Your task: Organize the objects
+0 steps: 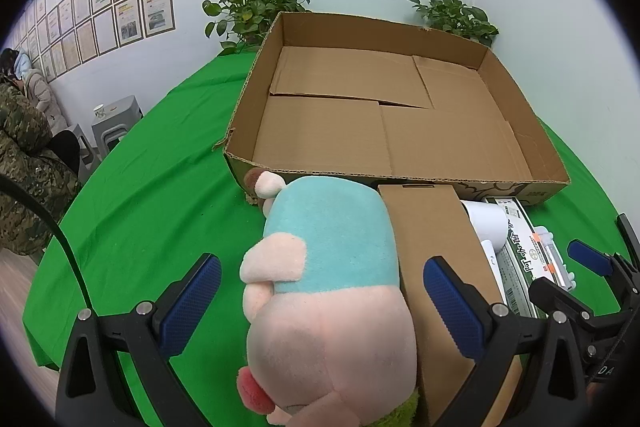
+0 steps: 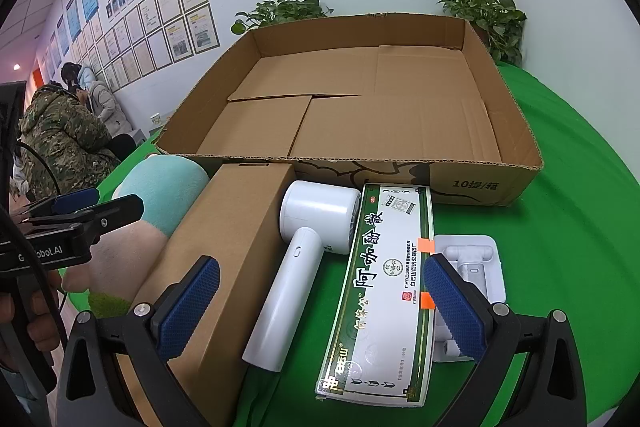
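Observation:
A large open cardboard tray [image 1: 400,175] [image 2: 460,183] stands on the green table with nothing in it. In front of it lie a pink and teal plush toy [image 1: 324,291] [image 2: 160,195], a closed brown box [image 1: 436,247] [image 2: 224,247], a white hairdryer-shaped device [image 2: 296,263] [image 1: 486,223], a green and white medicine box [image 2: 388,287] [image 1: 516,259] and a white plastic tray with a part [image 2: 476,259]. My left gripper [image 1: 322,307] is open with its fingers either side of the plush toy. My right gripper [image 2: 320,307] is open above the white device and medicine box.
Two potted plants [image 1: 252,11] [image 1: 456,15] stand behind the tray against the wall. People sit at the left by the wall [image 2: 68,131]. A grey stool with a cup [image 1: 116,119] stands off the table's left edge. The green cloth [image 2: 580,227] extends to the right.

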The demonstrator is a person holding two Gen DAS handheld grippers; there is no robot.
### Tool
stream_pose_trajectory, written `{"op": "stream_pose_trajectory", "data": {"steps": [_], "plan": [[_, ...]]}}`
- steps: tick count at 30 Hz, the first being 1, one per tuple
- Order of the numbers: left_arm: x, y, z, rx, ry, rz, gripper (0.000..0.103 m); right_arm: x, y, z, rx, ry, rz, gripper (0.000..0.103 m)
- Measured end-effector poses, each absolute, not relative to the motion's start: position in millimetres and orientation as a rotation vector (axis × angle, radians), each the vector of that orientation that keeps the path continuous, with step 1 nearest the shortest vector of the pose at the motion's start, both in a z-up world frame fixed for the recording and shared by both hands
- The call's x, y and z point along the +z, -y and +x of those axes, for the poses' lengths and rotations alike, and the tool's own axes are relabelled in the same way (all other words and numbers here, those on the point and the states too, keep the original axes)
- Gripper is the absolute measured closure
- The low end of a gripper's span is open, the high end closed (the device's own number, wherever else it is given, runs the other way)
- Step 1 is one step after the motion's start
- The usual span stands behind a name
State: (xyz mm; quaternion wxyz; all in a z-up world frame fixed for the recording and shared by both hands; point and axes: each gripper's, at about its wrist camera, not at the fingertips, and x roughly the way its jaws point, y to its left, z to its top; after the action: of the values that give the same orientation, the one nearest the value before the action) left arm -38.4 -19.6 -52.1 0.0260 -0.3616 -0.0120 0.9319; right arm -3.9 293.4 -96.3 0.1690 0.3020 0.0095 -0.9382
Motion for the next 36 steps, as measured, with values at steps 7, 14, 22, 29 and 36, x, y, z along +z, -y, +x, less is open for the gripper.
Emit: {"op": "stream_pose_trajectory", "data": {"steps": [7, 14, 22, 29, 36], "plan": [[-51, 19, -36, 2.882, 0.035, -1.112, 0.002, -95, -294, -2, -2.667, -0.030, 0.857, 0.001], [-49, 24, -35, 2.878, 0.052, -1.110, 0.002, -90, -296, 1, -2.671, -0.046, 0.848, 0.001], [-63, 37, -30, 2.742, 0.125, -1.180, 0.002, -82, -282, 8, -2.618, -0.137, 0.771, 0.001], [-88, 39, -26, 2.618, 0.228, -1.241, 0.017, -62, -255, 29, -2.440, -0.243, 0.617, 0.001], [-84, 49, -13, 2.622, 0.225, -1.190, 0.029, -36, -205, 48, -2.171, -0.167, 0.563, 0.001]]}}
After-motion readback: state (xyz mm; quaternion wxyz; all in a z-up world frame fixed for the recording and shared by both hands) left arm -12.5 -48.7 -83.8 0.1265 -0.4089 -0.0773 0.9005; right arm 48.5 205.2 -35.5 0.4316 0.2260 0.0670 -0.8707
